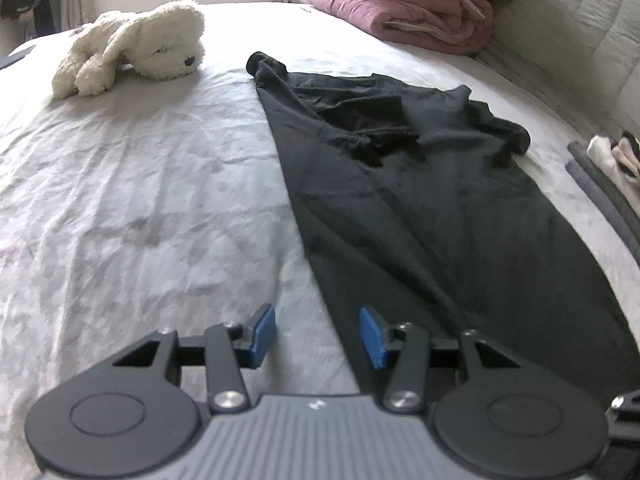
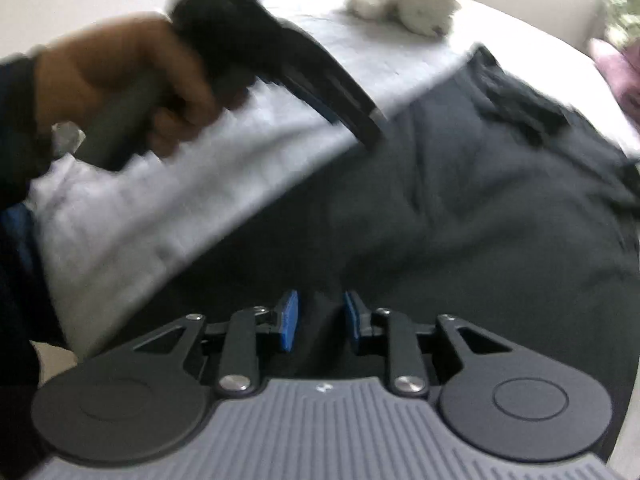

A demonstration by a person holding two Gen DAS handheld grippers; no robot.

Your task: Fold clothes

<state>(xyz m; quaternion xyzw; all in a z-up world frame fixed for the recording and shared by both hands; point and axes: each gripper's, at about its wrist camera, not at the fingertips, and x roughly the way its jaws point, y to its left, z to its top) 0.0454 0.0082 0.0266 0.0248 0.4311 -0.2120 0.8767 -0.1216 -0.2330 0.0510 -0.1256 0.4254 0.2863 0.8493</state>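
Observation:
A black garment lies spread lengthwise on a white bed sheet, with a sleeve folded over its upper part. My left gripper hovers open over the garment's near left edge; nothing is between its blue pads. In the blurred right wrist view, my right gripper is open just above the same black garment, its pads empty. A person's hand holds the other gripper's handle at the upper left of that view.
A white plush toy lies at the far left of the bed. A folded pink blanket and pillows are stacked by the headboard. Folded clothes sit at the right edge. The padded headboard runs along the right.

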